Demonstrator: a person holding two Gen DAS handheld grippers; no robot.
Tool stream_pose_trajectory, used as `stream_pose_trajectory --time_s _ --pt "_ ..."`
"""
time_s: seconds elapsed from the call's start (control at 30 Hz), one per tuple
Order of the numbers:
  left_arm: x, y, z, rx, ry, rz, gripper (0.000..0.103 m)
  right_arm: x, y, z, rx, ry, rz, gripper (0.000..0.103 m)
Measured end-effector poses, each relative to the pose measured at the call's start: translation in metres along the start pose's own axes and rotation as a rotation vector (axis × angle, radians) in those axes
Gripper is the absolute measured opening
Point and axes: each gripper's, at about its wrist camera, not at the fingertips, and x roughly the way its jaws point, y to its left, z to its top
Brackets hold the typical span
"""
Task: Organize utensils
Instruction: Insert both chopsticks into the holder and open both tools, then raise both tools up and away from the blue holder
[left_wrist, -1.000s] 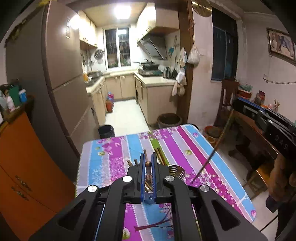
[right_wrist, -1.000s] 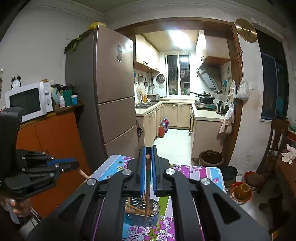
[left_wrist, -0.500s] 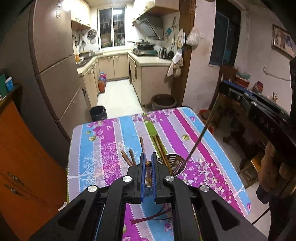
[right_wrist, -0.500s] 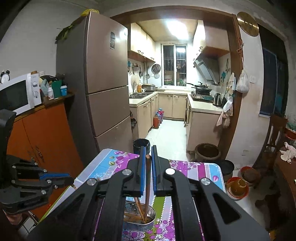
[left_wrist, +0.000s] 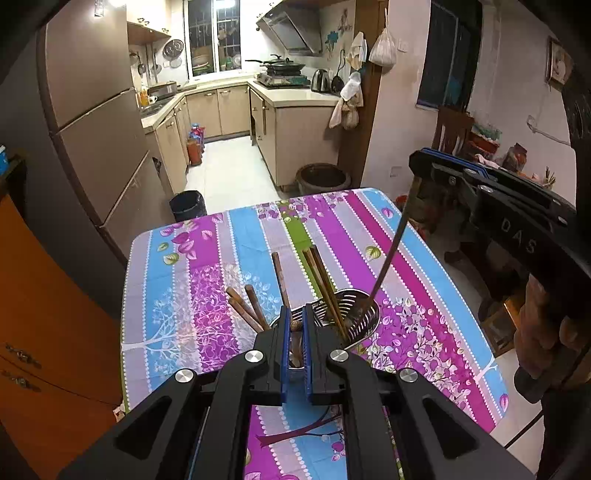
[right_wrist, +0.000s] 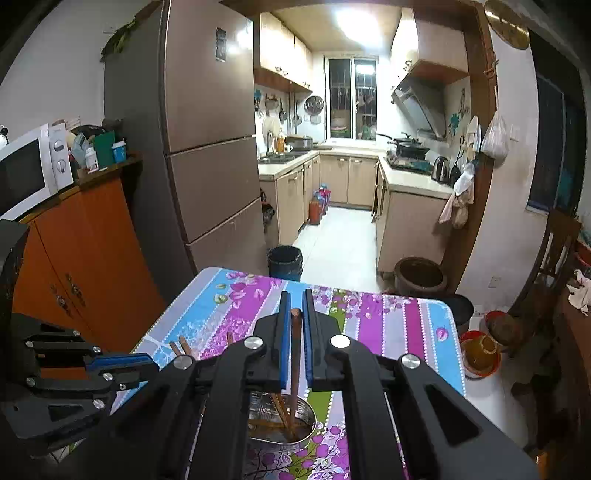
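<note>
A perforated steel utensil holder (left_wrist: 360, 314) stands on the table with its striped floral cloth (left_wrist: 207, 258). Several brown chopsticks (left_wrist: 321, 280) stick out of it. My left gripper (left_wrist: 293, 310) is just in front of the holder, shut on a wooden chopstick (left_wrist: 295, 328) that points down at it. My right gripper (left_wrist: 419, 162) hangs above and to the right, shut on a long chopstick (left_wrist: 388, 254) whose lower end rests inside the holder. In the right wrist view that gripper (right_wrist: 295, 297) pinches the chopstick (right_wrist: 295, 354) over the holder (right_wrist: 306, 424), with the left gripper (right_wrist: 149, 363) low at the left.
An orange cabinet (right_wrist: 85, 251) with a microwave (right_wrist: 26, 173) and a tall fridge (right_wrist: 210, 147) flank the table's left side. Beyond the far edge stand a black bin (left_wrist: 186, 205) and a brown crock (left_wrist: 323, 177). A wooden chair (left_wrist: 452, 129) is at the right. A hand (left_wrist: 543, 332) holds the right gripper.
Both grippers came down and forward toward the table, tilting more downward. The holder now looks larger and closer, and the right chopstick's lower end has sunk deeper into it.
</note>
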Motion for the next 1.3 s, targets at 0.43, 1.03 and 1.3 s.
stream_pose_trajectory --time_s 0.43,1.03,1.3 --pt "0.039 0.010 0.001 -0.051 0.054 -0.003 0.008 0.026 -0.001 -0.004 0.051 0.068 0.036 0.007" --pt "0.028 0.021 0.016 -0.088 -0.064 0.075 0.038 0.024 -0.001 0.003 0.048 0.035 0.033 0.013" --pt "0.025 0.008 0.009 -0.057 -0.075 0.094 0.038 0.022 0.001 -0.002 0.043 0.036 0.032 0.013"
